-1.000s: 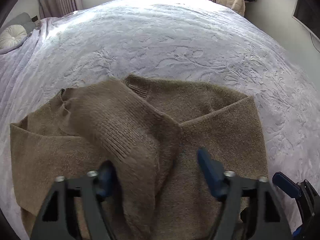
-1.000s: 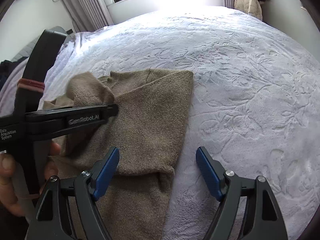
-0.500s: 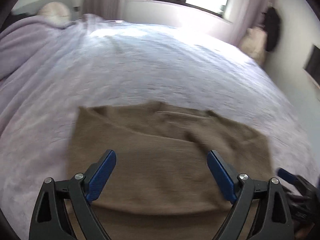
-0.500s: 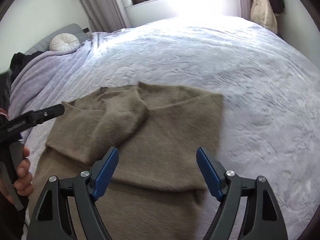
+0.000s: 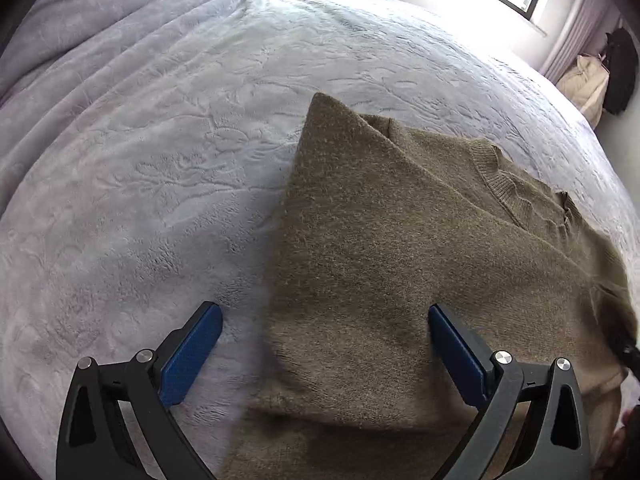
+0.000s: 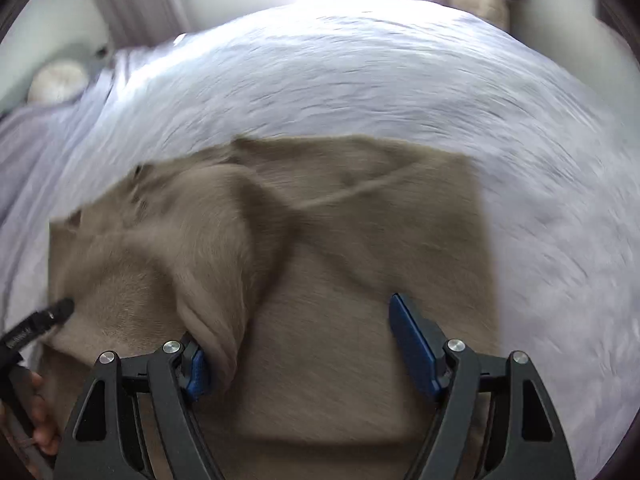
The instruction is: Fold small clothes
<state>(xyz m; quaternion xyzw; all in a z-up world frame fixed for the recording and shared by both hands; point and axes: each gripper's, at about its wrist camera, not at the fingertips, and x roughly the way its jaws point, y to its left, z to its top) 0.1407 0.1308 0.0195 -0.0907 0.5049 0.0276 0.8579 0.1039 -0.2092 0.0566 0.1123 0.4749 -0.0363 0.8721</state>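
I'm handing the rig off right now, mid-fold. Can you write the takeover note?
Left hand-held gripper: open, jaws have just been opening, above the brown sweater side edge, gripping nothing.
Right hand-held gripper: open, over the body, beside the folded-in sleeve.
Sweater lies flat on the lilac blanket.
Done: both sides folded inward.
Left: probably fold the lower part up toward the collar.

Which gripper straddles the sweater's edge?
Left gripper: one finger over the blanket, the other over the sweater; its jaws just opened wider, sweater edge between them, ungripped. Right gripper has both over sweater.
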